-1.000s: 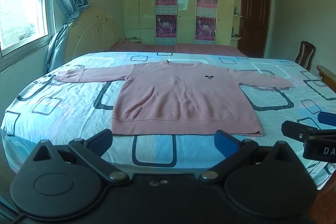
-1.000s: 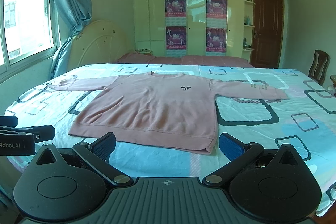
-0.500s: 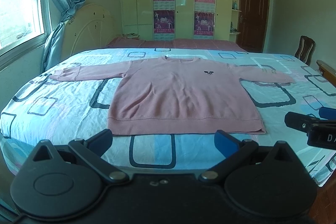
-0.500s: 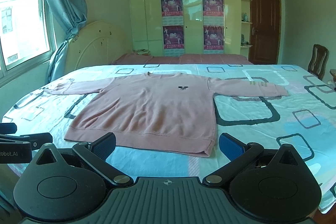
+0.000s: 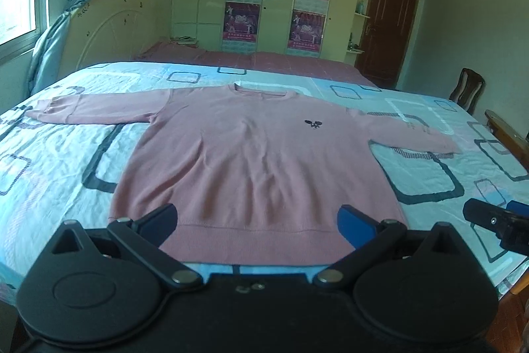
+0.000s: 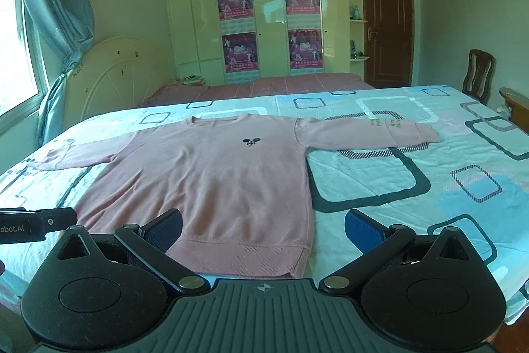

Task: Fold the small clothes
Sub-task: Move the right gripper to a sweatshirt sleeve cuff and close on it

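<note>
**Both grippers poised at the hem, fold not yet begun**

Nearest the left gripper (image 5: 256,222), its blue-padded fingers stand wide apart and hold nothing; the ribbed hem of the pink sweatshirt (image 5: 258,161) lies directly ahead and just below them. The right gripper (image 6: 263,229) is likewise spread wide and empty, with the sweatshirt's (image 6: 215,181) hem corner just ahead between its fingers, toward the left one. Each gripper shows at the edge of the other's view, so they sit side by side.

Beyond the hem, the body lies flat and face up on the patterned bedsheet (image 5: 429,174), a small dark emblem (image 5: 312,123) on the chest. Farther out, one sleeve runs off to the left and the other to the right, and the neckline is farthest away.

This looks like the approach before a first fold. The next move likely calls for lowering onto an edge, either the hem corners or a sleeve, and pinching only the cloth, not the sheet beneath.
</note>
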A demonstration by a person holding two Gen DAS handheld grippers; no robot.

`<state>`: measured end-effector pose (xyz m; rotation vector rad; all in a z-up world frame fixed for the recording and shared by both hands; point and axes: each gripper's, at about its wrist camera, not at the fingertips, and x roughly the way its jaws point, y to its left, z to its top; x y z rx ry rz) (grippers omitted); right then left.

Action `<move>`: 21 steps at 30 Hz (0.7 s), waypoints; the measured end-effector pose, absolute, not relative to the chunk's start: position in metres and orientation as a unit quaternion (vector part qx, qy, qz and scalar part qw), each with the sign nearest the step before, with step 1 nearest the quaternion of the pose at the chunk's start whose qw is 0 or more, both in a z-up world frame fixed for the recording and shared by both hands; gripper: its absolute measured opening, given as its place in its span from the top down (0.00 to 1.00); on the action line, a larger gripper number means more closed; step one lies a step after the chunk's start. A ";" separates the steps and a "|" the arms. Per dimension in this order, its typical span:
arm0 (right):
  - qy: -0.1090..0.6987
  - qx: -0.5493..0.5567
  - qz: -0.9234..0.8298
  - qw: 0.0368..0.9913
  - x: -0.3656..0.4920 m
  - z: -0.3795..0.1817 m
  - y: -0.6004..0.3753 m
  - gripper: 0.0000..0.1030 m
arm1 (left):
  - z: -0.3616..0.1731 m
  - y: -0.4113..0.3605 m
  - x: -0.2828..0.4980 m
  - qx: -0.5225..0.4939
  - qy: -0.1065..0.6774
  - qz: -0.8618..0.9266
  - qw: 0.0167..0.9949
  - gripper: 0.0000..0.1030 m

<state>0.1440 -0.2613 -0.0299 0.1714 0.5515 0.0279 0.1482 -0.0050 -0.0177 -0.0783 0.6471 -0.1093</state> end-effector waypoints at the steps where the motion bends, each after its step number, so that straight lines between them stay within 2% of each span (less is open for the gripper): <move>1: 0.273 0.091 0.010 0.958 0.152 -0.029 -0.264 0.00 | -0.017 -0.005 0.158 -0.046 0.321 -0.064 0.944 0.00; 8: 0.260 0.124 -0.012 0.957 0.200 -0.023 -0.278 0.00 | -0.015 -0.004 0.208 -0.031 0.311 -0.081 0.947 0.00; 15: 0.264 0.154 -0.050 0.951 0.241 -0.037 -0.324 0.00 | -0.035 -0.017 0.260 -0.050 0.340 -0.108 0.933 0.00; 17: 0.263 0.172 -0.061 0.947 0.257 -0.044 -0.348 0.00 | -0.041 -0.026 0.275 -0.043 0.347 -0.103 0.931 0.03; 19: 0.262 0.186 -0.074 0.944 0.274 -0.052 -0.376 0.00 | -0.045 -0.037 0.292 -0.034 0.347 -0.110 0.931 0.10; 21: 0.254 0.196 -0.086 0.943 0.295 -0.060 -0.409 0.01 | -0.051 -0.051 0.308 -0.015 0.346 -0.103 0.933 0.10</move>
